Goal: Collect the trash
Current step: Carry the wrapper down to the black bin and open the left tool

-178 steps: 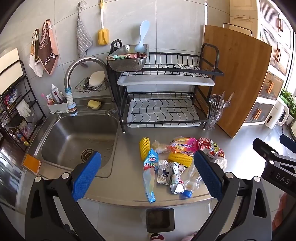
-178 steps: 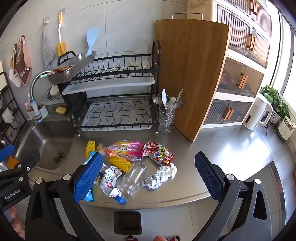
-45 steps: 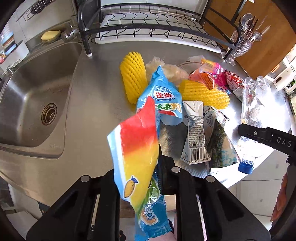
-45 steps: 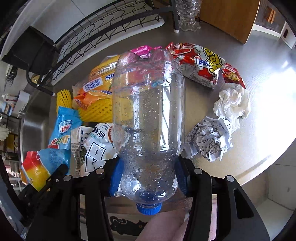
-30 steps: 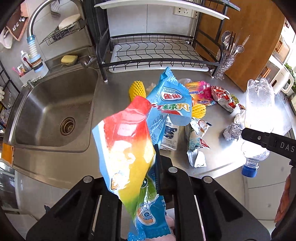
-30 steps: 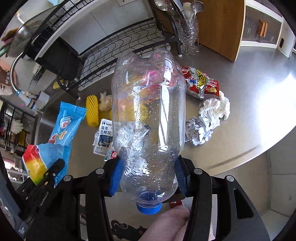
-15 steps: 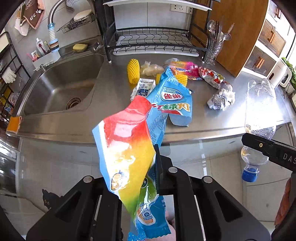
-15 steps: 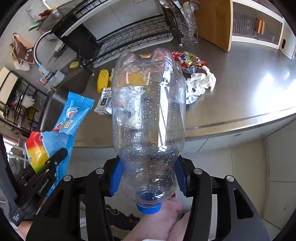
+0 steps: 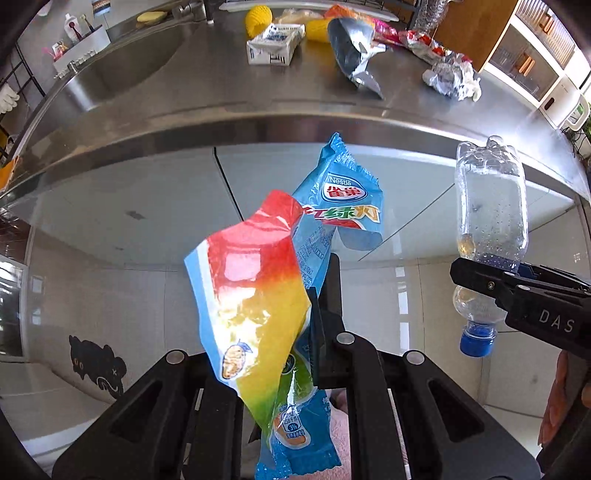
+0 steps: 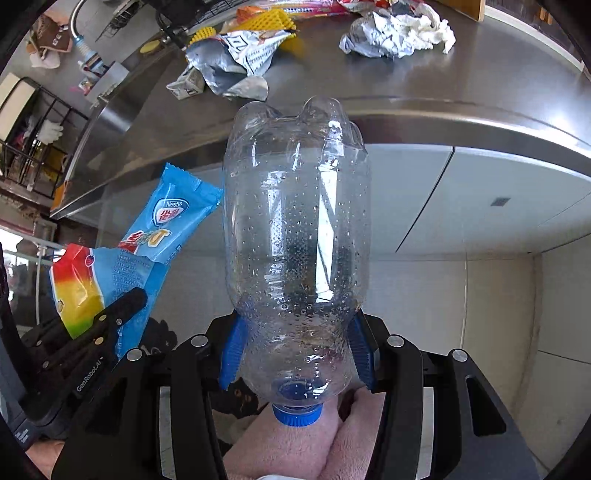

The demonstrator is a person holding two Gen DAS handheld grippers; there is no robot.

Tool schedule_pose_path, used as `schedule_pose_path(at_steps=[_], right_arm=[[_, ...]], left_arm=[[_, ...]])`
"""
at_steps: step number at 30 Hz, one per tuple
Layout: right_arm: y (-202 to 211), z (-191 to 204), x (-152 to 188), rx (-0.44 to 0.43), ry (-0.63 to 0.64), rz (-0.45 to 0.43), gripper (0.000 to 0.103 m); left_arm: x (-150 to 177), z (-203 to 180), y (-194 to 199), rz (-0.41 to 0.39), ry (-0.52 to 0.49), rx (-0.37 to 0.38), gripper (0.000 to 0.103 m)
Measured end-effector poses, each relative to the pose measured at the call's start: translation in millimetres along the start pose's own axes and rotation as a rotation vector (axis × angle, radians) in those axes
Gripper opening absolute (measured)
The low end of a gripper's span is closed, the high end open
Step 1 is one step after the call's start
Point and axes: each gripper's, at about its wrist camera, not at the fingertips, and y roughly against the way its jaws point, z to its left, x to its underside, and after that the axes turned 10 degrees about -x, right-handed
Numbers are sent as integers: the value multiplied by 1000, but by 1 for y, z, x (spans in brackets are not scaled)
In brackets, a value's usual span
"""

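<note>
Left wrist view: you held the left gripper [image 9: 314, 295] clamped on two ice-cream wrappers, a red-and-yellow wrapper [image 9: 255, 295] in front and a blue Nestle wrapper [image 9: 343, 199] behind it. Both stood up out of the closed jaws, their lower ends hanging below the fingers. The gripper pointed steeply down, in front of the white cabinet doors [image 9: 147, 229] and below the edge of the steel counter [image 9: 221, 107]. At the right edge, the right gripper [image 9: 517, 284] carried the clear plastic bottle [image 9: 491, 206], blue cap downward.

Right wrist view: you had the right gripper [image 10: 295, 350] gripping the bottle [image 10: 295, 229] by its shoulder, the blue pads [image 10: 232, 350] pressing both sides, base pointing away from you and the cap [image 10: 295, 415] nearest the camera. The left gripper [image 10: 107, 314] and its wrappers sat to the left, near but apart from the bottle.

The step in hand was carrying collected items off the counter toward disposal. No bin showed in either view, so its position probably lay below the frame. The next move calls for locating the bin, positioning both grippers over it, and releasing. The milk carton [image 9: 275, 44], foil bag [image 9: 351, 55], crumpled paper [image 10: 395, 31] and yellow foam nets [image 10: 273, 16] lay on the counter, not yet collected.
</note>
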Motion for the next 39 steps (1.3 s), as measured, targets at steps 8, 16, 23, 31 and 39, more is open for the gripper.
schedule_pose_path(at_steps=[8, 16, 23, 31, 39], right_arm=[[-96, -26, 12, -45, -85, 46, 51], [-186, -59, 8, -55, -185, 109, 51], [-255, -93, 3, -44, -286, 177, 51], [-296, -109, 3, -41, -351, 189, 51], [-298, -107, -5, -59, -399, 195, 70]], left_arm=[[27, 9, -101, 64, -15, 56, 9], [36, 0, -199, 149, -46, 139, 9], [40, -3, -267, 230, -1, 186, 9], [39, -17, -304, 253, -45, 187, 9], [25, -21, -312, 275, -55, 199, 30]])
